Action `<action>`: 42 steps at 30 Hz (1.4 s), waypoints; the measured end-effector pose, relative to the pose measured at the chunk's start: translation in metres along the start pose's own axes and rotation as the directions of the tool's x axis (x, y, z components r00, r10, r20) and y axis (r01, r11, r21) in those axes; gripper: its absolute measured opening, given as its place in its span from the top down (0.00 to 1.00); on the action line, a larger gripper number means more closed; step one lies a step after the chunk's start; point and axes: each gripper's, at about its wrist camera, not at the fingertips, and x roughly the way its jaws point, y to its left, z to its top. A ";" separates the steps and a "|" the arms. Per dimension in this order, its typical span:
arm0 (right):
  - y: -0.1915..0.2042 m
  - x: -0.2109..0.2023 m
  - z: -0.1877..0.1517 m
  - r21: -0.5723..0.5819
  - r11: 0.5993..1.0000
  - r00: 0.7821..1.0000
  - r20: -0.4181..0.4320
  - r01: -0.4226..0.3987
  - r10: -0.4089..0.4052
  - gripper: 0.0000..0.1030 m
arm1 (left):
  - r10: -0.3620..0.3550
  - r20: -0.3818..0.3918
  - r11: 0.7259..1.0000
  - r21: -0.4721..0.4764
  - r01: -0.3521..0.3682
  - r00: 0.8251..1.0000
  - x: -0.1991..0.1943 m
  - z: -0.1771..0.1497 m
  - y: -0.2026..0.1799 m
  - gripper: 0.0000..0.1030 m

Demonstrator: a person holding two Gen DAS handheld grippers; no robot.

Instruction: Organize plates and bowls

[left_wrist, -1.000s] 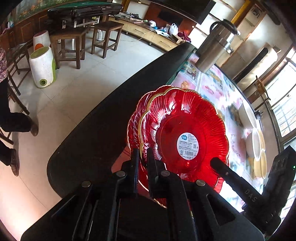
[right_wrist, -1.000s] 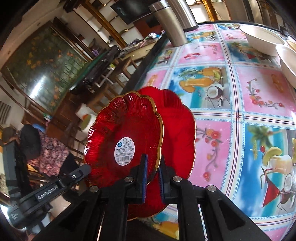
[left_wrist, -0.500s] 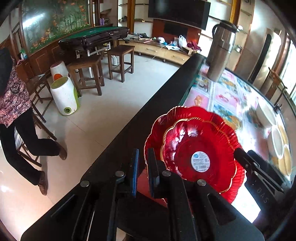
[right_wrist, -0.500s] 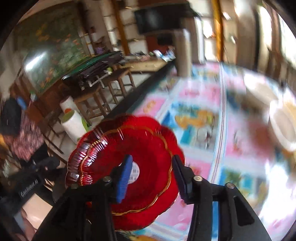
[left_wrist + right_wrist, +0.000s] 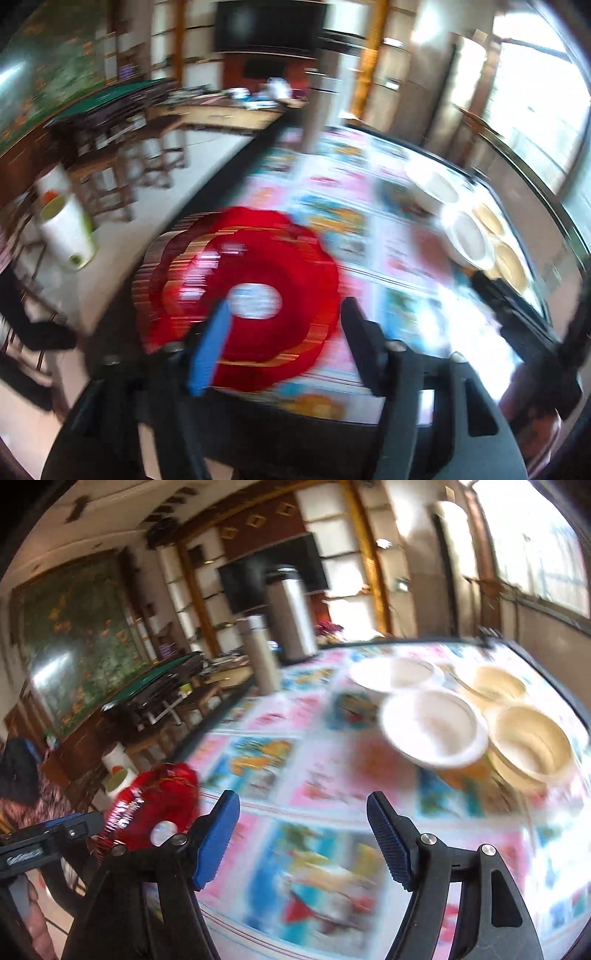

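1. While both cameras blur with motion, the left gripper [image 5: 284, 314] hangs with its jaws spread wide and nothing between them; the stacked red plates [image 5: 243, 291] lie on the table [image 5: 373, 232] just beyond and between the open jaws, the smaller plate nested on the larger near the table's dark edge

2. At the other hand, the right gripper [image 5: 303, 812] also stands spread and empty, with only the patterned tablecloth [image 5: 295, 768] showing in the gap; the red plates sit off to the left of its left jaw, partly hidden behind the other tool

3. Ahead and to the right of the right jaws, two white bowls [image 5: 432, 727] and two cream bowls [image 5: 528, 742] crowd together, rims touching or overlapping; blur makes it hard to say which. A steel flask [image 5: 262, 653] and a larger steel urn [image 5: 291, 613] stand further back, beyond the left jaw

4. With the plates set down as a pair, the plate step looks finished, and the bowls appear to be the step now in hand

5. Next, the right gripper would likely need to reach forward and right, close on the rim of the nearest white bowl and lift it clear of its neighbours; the packed rims call for a careful approach so that nothing is knocked
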 end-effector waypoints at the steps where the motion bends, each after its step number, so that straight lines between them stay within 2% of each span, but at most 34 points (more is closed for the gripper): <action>1: -0.016 -0.003 -0.001 0.026 1.000 1.000 -0.005 0.012 -0.012 0.28 | -0.026 -0.011 0.999 0.031 0.026 1.000 0.002 -0.001 -0.013 0.39; 4: -0.066 -0.019 -0.009 0.099 0.994 0.998 -0.012 0.055 -0.054 0.28 | -0.104 -0.075 0.988 0.107 0.111 0.992 0.017 -0.005 -0.055 0.39; 6: -0.095 -0.029 -0.012 0.133 0.987 0.996 -0.008 0.092 -0.092 0.28 | -0.170 -0.152 0.975 0.120 0.189 0.974 0.034 -0.009 -0.081 0.39; 8: -0.128 -0.042 -0.014 0.184 0.975 0.992 0.002 0.126 -0.129 0.28 | -0.206 -0.211 0.965 0.116 0.233 0.956 0.047 -0.010 -0.100 0.39; 10: -0.159 -0.052 -0.014 0.239 0.959 0.987 0.011 0.152 -0.159 0.28 | -0.255 -0.284 0.951 0.101 0.293 0.924 0.064 -0.009 -0.123 0.39; 14: -0.221 -0.070 -0.007 0.373 0.913 0.982 0.022 0.168 -0.190 0.28 | -0.319 -0.360 0.927 0.073 0.368 0.877 0.083 -0.003 -0.168 0.39; 15: -0.232 -0.071 -0.006 0.393 0.904 0.981 0.025 0.168 -0.194 0.28 | -0.335 -0.384 0.920 0.061 0.386 0.860 0.090 0.002 -0.184 0.39; 17: -0.252 -0.071 0.000 0.419 0.890 0.978 0.017 0.181 -0.207 0.28 | -0.352 -0.413 0.913 0.048 0.406 0.840 0.098 0.007 -0.204 0.39; 19: -0.266 -0.066 0.006 0.437 0.882 0.980 0.009 0.175 -0.198 0.27 | -0.374 -0.454 0.904 0.016 0.427 0.809 0.110 0.013 -0.226 0.39; 20: -0.273 -0.064 0.011 0.444 0.881 0.982 0.006 0.166 -0.188 0.27 | -0.393 -0.481 0.898 -0.019 0.439 0.784 0.119 0.017 -0.239 0.39; 24: -0.294 -0.048 0.024 0.492 0.857 0.986 -0.009 0.151 -0.169 0.27 | -0.451 -0.535 0.884 -0.153 0.443 0.714 0.145 0.029 -0.267 0.39; 25: -0.300 -0.044 0.026 0.508 0.849 0.987 -0.011 0.146 -0.163 0.27 | -0.461 -0.532 0.881 -0.182 0.436 0.710 0.150 0.034 -0.274 0.39; 26: -0.306 -0.042 0.026 0.534 0.835 0.989 -0.007 0.131 -0.150 0.27 | -0.465 -0.526 0.881 -0.194 0.431 0.712 0.153 0.038 -0.277 0.39; 28: -0.316 -0.036 0.026 0.576 0.812 0.993 0.004 0.095 -0.120 0.27 | -0.465 -0.501 0.884 -0.217 0.415 0.730 0.159 0.049 -0.286 0.39; 32: -0.326 -0.028 0.024 0.603 0.792 0.992 0.007 0.095 -0.125 0.28 | -0.477 -0.463 0.879 -0.272 0.393 0.747 0.173 0.065 -0.295 0.39; 36: -0.337 -0.010 0.020 0.647 0.762 1.000 -0.013 0.016 -0.011 0.30 | -0.499 -0.468 0.866 -0.302 0.399 0.729 0.188 0.064 -0.309 0.39; 40: -0.338 -0.001 0.017 0.678 0.734 0.998 -0.005 -0.046 0.068 0.31 | -0.505 -0.447 0.862 -0.311 0.401 0.739 0.194 0.060 -0.315 0.39; 42: -0.339 0.001 0.015 0.688 0.724 0.998 0.003 -0.052 0.069 0.31 | -0.506 -0.451 0.861 -0.308 0.404 0.735 0.198 0.057 -0.321 0.39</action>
